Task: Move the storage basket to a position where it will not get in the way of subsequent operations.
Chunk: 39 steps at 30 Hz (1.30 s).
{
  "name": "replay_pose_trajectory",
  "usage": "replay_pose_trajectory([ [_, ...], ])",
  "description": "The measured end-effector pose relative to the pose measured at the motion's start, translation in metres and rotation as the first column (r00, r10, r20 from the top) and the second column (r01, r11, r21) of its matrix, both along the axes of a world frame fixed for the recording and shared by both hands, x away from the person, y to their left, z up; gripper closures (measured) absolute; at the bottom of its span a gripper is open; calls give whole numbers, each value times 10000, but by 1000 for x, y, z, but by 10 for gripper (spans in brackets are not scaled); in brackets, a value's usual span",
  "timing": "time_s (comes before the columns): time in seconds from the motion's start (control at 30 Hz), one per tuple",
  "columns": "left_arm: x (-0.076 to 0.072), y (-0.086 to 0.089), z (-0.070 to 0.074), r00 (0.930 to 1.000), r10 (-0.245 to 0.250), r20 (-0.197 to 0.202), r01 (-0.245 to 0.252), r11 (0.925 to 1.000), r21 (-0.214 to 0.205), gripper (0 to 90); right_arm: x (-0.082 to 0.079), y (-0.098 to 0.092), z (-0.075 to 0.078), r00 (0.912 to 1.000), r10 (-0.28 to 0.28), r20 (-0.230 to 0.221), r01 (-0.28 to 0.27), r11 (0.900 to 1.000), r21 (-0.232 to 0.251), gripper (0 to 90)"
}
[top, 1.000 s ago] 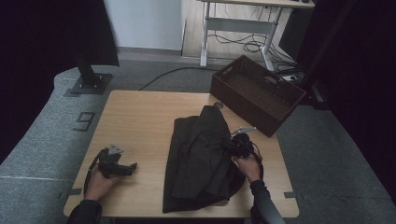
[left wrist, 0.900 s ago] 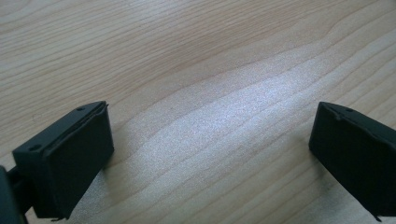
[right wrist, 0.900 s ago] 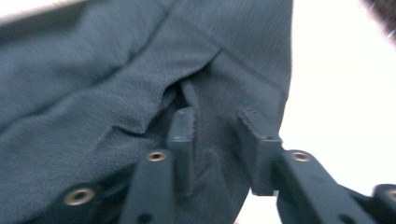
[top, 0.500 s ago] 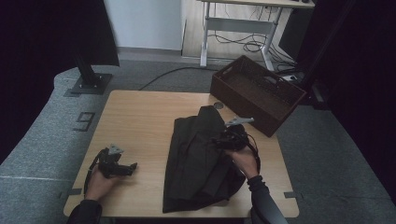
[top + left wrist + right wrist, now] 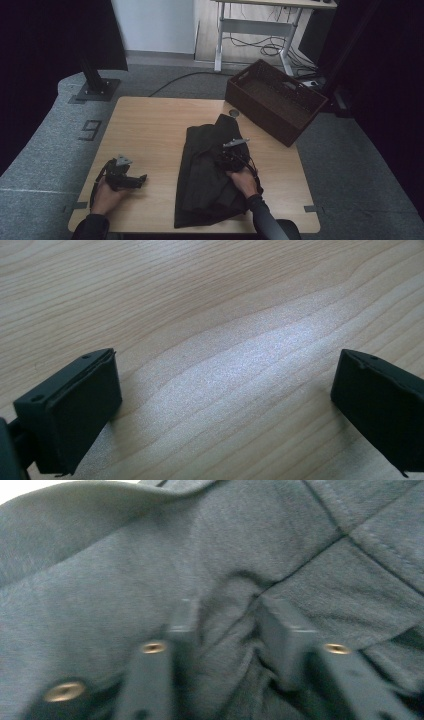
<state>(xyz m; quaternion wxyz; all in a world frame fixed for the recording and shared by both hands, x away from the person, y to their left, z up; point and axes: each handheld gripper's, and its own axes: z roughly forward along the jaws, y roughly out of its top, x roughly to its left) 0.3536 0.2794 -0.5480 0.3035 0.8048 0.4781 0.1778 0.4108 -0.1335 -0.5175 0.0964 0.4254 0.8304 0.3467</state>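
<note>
A dark garment point(image 5: 210, 175) lies folded on the right half of the wooden table point(image 5: 150, 130). My right gripper point(image 5: 228, 154) rests on its upper middle, held by a hand reaching in from below. In the right gripper view its jaws point(image 5: 225, 625) have just been closing and a bunched fold of the dark cloth point(image 5: 100, 580) is pinched between them. My left gripper point(image 5: 139, 180) lies low over the table near the front left, well apart from the garment. Its jaws point(image 5: 225, 405) stand wide open over bare wood point(image 5: 225, 315).
A dark woven basket point(image 5: 275, 100) stands off the table's far right corner. A small round disc point(image 5: 234, 113) sits at the table's back edge near the garment's tip. A black stand base point(image 5: 95, 90) is on the floor at the back left.
My right gripper has shifted left from the garment's right edge onto its middle, and its jaws have narrowed on the cloth. The left gripper has stayed put.
</note>
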Motion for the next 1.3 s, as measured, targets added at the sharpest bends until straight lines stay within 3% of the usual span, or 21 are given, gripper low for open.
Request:
replay_pose_trajectory([
  [0.1,0,0,0,10000,1,0,-1,10000,0,0,-3,3,-3,9998,23,191,-20,9998,-191,773],
  [0.2,0,0,0,10000,5,1,-5,10000,1,0,-6,5,0,9992,-14,397,28,9993,-367,812],
  [0.3,0,-1,0,10000,28,-3,-28,10000,5,0,-9,0,14,9986,-132,522,139,9998,-135,821],
  [0.4,0,-1,0,10000,19,-3,-19,10000,11,0,-14,-12,40,9956,-171,918,174,9998,-27,827],
  [0.53,0,-1,0,10000,29,2,-29,10000,10,0,-19,-31,69,9898,-248,1401,290,9992,-280,828],
  [0.77,0,-1,0,10000,74,-1,-74,10000,23,0,-21,-81,88,9811,-1070,1612,1170,9917,-537,828],
  [0.93,1,-6,1,9997,220,-113,-219,9997,60,0,-20,-118,86,9735,-1783,1430,1885,9802,-612,827],
  [1.07,2,-16,5,9997,-19,-241,18,10000,-28,48,-17,-142,70,9664,-2311,1122,2409,9669,-836,826],
  [1.17,5,-31,11,9993,-360,-27,360,9993,-126,53,-14,-156,52,9607,-2679,724,2739,9575,-909,824],
  [1.3,11,-56,21,9959,-848,323,864,9950,-509,54,-10,-162,36,9570,-2875,382,2898,9530,-883,821],
])
